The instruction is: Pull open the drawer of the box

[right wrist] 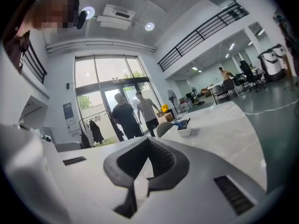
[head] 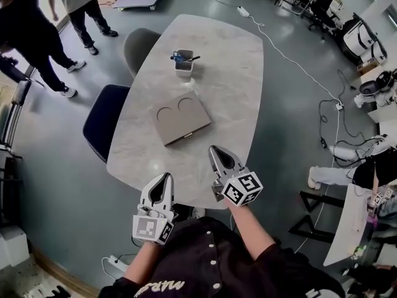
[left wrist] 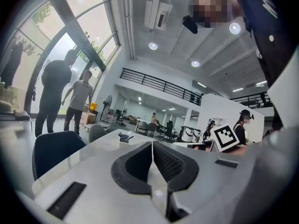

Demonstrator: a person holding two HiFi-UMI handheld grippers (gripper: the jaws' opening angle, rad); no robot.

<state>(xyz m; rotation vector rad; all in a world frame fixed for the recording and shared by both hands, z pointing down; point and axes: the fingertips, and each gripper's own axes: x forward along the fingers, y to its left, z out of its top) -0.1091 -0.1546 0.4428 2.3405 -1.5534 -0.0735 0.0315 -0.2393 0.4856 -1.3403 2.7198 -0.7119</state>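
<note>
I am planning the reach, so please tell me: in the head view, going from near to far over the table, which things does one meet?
Nearest first: left tool → right tool → flat box → white cup holding pens.

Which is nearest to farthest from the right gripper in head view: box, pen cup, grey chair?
1. Box, centre of the table, just ahead of the right gripper.
2. Pen cup, beyond the box, far end.
3. Grey chair, off the table's far-left edge.

Flat tan box [head: 182, 118], drawer shut
</note>
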